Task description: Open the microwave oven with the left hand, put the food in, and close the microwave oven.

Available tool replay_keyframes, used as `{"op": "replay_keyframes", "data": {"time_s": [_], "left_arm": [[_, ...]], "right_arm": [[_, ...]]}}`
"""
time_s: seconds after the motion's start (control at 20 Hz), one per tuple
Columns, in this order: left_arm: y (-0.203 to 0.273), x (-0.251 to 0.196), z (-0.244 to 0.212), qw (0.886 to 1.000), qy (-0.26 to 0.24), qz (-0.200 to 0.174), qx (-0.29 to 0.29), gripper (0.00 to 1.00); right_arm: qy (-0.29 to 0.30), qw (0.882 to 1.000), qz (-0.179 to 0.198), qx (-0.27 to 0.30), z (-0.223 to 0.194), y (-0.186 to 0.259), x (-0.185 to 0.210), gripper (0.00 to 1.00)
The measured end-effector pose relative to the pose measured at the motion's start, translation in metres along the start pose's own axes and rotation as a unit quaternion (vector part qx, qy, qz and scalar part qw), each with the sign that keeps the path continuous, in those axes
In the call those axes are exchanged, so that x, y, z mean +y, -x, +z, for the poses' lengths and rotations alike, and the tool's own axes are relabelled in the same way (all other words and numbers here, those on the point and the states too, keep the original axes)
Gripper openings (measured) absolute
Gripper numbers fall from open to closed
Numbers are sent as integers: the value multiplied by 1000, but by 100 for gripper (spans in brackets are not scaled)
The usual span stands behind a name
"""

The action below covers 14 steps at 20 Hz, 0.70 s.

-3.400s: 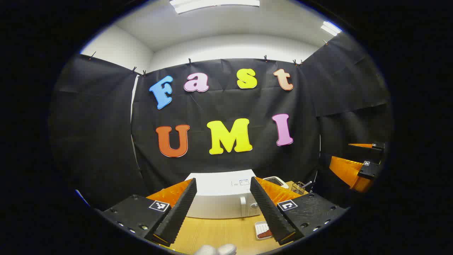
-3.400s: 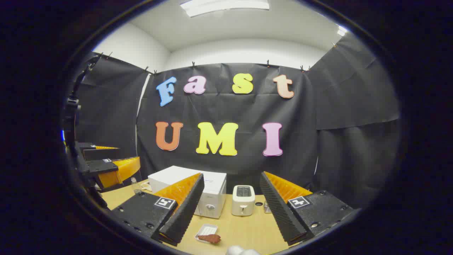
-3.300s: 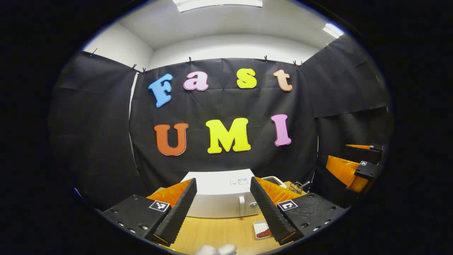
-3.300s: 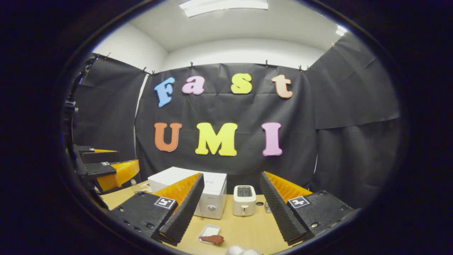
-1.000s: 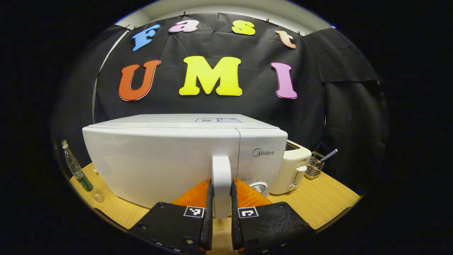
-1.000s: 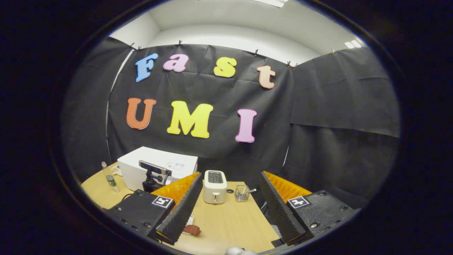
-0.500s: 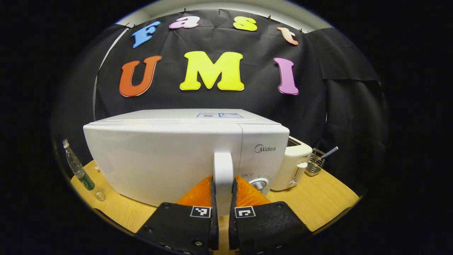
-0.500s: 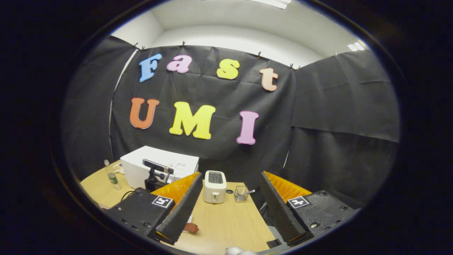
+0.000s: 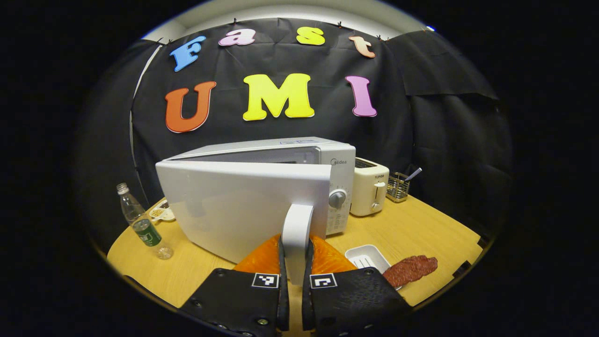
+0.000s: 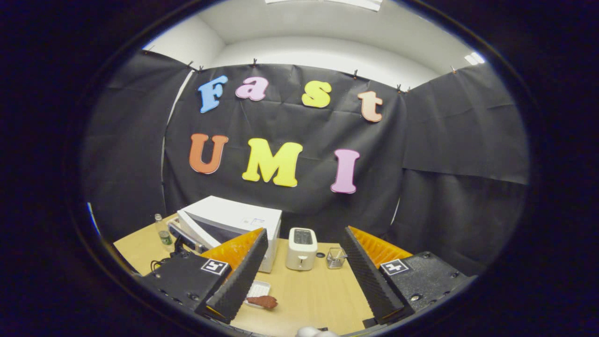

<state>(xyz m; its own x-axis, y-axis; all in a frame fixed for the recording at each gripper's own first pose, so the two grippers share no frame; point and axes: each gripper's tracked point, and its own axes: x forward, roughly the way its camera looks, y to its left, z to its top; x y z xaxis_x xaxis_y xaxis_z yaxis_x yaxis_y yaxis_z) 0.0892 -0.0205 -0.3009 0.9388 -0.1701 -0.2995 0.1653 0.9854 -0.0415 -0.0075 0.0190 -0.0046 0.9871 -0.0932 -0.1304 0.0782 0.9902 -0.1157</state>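
A white microwave oven [image 9: 334, 161] stands on the wooden table, its door [image 9: 243, 206] swung partly out toward me. My left gripper [image 9: 295, 276] is shut on the door's white vertical handle [image 9: 296, 229]. In front of the oven, a reddish-brown slab of food [image 9: 411, 270] lies half on a small white tray [image 9: 366, 256]. From the right gripper view, the microwave oven [image 10: 234, 217] sits far off at the left with its door ajar, and the food [image 10: 263, 302] rests by the tray [image 10: 258, 289]. My right gripper [image 10: 302, 276] hangs open above the table, holding nothing.
A white toaster [image 9: 369, 187] and a wire basket [image 9: 398, 186] with a utensil stand right of the oven. A plastic bottle [image 9: 142, 223] and a small dish [image 9: 160, 213] are to its left. The table's right edge [image 9: 461, 267] runs close to the food.
The left gripper, shut on the handle, has pulled the microwave door partly open; the tray and food have come into its view. The right gripper stays open and has shifted slightly.
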Motion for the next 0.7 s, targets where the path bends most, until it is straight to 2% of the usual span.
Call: {"op": "replay_keyframes", "data": {"time_s": [0.1, 0.15, 0.2, 0.25, 0.3, 0.35, 0.4, 0.45, 0.5, 0.6, 0.7], "left_arm": [[28, 21, -11, 1000, 1, 18, 14, 10], [39, 33, -12, 999, -1, 29, 14, 10], [52, 46, -17, 999, 6, 39, 20, 10], [62, 57, -22, 999, 10, 49, 22, 9], [71, 69, -25, 998, 5, 58, 22, 9], [80, 81, -29, 997, 0, 71, 25, 9], [91, 96, -32, 996, -5, 86, 27, 10], [100, 114, -37, 994, -1, 103, 31, 10], [107, 126, -40, 993, 5, 113, 33, 10], [120, 150, -46, 992, 11, 124, 37, 10], [128, 162, -53, 992, 13, 117, 41, 9]], "right_arm": [[7, 1000, 11, -13, 8, 0, 13, 100], [15, 999, 19, -20, 10, 0, 24, 96], [18, 999, 31, -23, 11, -1, 35, 100], [21, 999, 41, -23, 9, -2, 46, 100], [23, 998, 49, -22, 8, -3, 55, 96], [23, 998, 58, -20, 6, -3, 65, 100], [19, 997, 67, -17, 5, -3, 76, 96], [14, 997, 75, -13, 2, -4, 87, 100], [10, 997, 82, -9, 1, -3, 97, 100], [5, 996, 93, -3, -1, -1, 114, 100], [7, 995, 100, 4, -7, -2, 130, 100]]}}
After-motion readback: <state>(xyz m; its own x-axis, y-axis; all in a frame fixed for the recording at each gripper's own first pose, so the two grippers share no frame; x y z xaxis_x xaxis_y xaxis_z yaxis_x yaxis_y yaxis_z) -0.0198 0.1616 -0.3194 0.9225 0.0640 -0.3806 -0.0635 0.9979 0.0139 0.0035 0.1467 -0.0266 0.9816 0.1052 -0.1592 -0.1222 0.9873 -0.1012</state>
